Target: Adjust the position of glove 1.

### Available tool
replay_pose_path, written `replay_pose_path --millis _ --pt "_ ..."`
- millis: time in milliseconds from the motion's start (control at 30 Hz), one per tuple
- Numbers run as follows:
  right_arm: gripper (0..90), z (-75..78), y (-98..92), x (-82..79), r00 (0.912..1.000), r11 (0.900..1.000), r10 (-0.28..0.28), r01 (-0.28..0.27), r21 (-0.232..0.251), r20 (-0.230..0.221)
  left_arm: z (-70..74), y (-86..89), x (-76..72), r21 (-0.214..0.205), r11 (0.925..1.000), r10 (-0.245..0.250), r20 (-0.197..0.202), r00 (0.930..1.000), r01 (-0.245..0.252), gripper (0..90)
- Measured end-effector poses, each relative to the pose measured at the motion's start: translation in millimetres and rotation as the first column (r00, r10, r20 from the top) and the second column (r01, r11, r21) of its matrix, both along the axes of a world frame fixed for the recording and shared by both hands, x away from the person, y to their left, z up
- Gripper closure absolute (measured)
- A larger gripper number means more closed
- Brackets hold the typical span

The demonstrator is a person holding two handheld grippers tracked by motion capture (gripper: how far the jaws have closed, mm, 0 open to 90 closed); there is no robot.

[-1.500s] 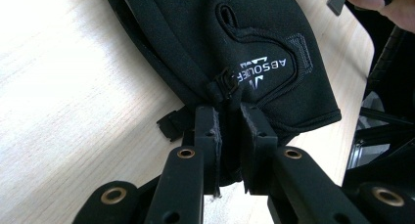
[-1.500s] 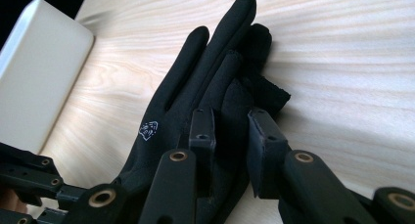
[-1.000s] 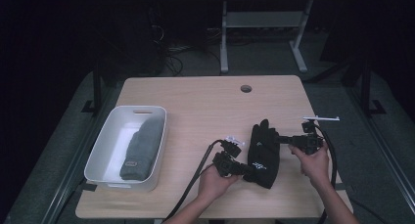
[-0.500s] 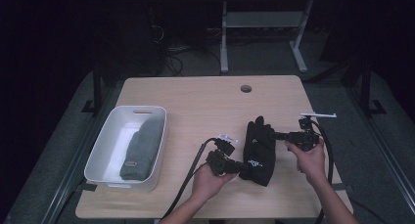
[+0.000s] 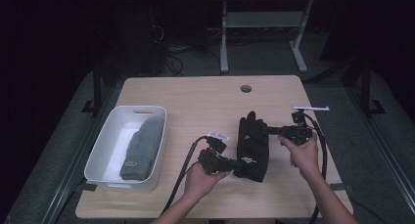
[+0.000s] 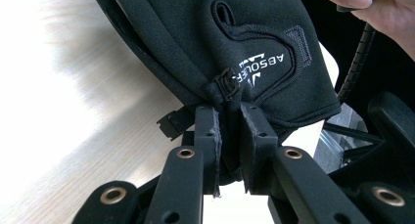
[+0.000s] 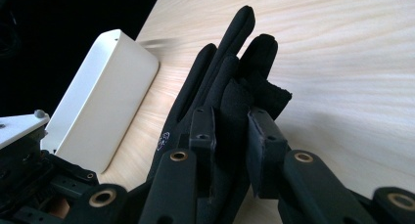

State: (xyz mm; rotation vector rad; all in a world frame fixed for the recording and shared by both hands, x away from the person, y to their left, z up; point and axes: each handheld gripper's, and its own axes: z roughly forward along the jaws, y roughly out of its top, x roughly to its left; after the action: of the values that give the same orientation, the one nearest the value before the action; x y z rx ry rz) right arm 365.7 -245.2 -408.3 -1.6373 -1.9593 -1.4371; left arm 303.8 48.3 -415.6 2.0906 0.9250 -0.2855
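A light wooden table (image 5: pixel 195 101) with a round cable hole near its far edge spans the middle of the high view. At its left sits a white rectangular plastic bin (image 5: pixel 105 148), and inside it lies a folded grey knitted cloth (image 5: pixel 142 148) with a small label too small to read.

Right of centre, a black fabric glove (image 5: pixel 252 145) is stretched between the two tools, fingers toward the upper part of the frame, cuff toward the lower part. In the left gripper view, white lettering on the glove's back reads "ABSOLU", seen upside down beside a small white logo; the rest of the word is hidden behind a small black plastic clip (image 6: pixel 226 82).

The left gripper (image 5: pixel 234 164), at lower centre of the high view, is clamped on the glove's cuff edge by that clip. The right gripper (image 5: pixel 268 130), at centre right, is clamped on the glove near its fingers, cloth bunched between the pads.
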Motion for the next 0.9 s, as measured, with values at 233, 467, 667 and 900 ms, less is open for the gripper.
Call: replay_pose_path --millis 233,467,667,900 --pt "74.9 5.0 12.0 5.3 0.9999 0.9997 0.014 -0.015 0.021 0.002 6.5 12.1 -0.9 -0.012 0.9998 0.018 0.008 0.9998 -0.018 80.0" --pt "75.0 13.0 22.4 10.1 0.9997 0.9984 0.023 -0.023 0.052 0.007 11.7 20.9 -0.3 -0.022 0.9992 0.033 0.011 0.9994 -0.032 80.0" --pt "75.1 18.2 31.4 13.4 0.9994 0.9974 0.032 -0.033 0.064 0.012 17.0 31.0 -0.5 -0.025 0.9987 0.044 0.018 0.9989 -0.044 80.0" --pt "79.1 24.6 41.9 17.1 0.9988 0.9954 0.043 -0.045 0.085 0.022 19.3 38.7 -2.3 -0.044 0.9977 0.053 0.012 0.9986 -0.052 80.0"
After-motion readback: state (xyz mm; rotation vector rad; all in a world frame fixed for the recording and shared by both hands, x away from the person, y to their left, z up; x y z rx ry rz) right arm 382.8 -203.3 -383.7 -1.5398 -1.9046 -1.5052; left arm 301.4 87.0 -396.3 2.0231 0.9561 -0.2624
